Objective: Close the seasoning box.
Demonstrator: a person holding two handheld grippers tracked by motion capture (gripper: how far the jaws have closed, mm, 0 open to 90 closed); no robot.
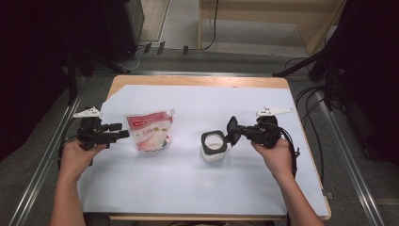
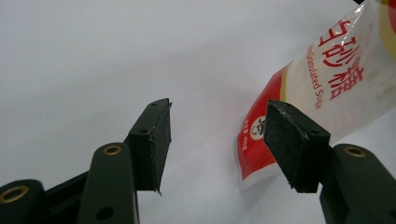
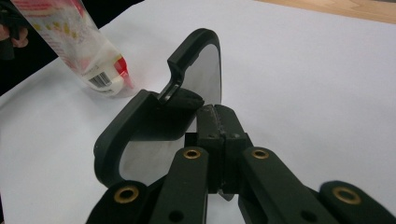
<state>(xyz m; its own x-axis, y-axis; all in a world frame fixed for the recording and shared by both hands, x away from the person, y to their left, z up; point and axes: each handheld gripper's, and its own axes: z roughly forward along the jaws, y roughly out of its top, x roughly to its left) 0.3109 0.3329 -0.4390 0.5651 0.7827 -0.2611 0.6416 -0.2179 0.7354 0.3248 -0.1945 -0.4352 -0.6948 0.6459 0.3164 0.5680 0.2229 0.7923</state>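
A red and white sugar bag (image 1: 149,132) stands on the white sheet, left of centre. My left gripper (image 1: 121,130) is just left of it and open; in the left gripper view (image 2: 217,126) nothing is between the pads, and the bag's lower corner (image 2: 327,79) lies behind the right jaw. A white container with a black rim (image 1: 214,147) sits right of centre, its hinged lid (image 1: 232,130) swung up. My right gripper (image 1: 237,132) is shut, with its tips (image 3: 215,109) against the clasp edge of the dark-framed lid (image 3: 154,116). Whether they pinch the clasp I cannot tell.
A white sheet (image 1: 188,188) covers most of the wooden table (image 1: 197,81). Dark stands and cables sit on the floor beyond the left and right edges. In the right gripper view the sugar bag (image 3: 79,42) leans at the upper left.
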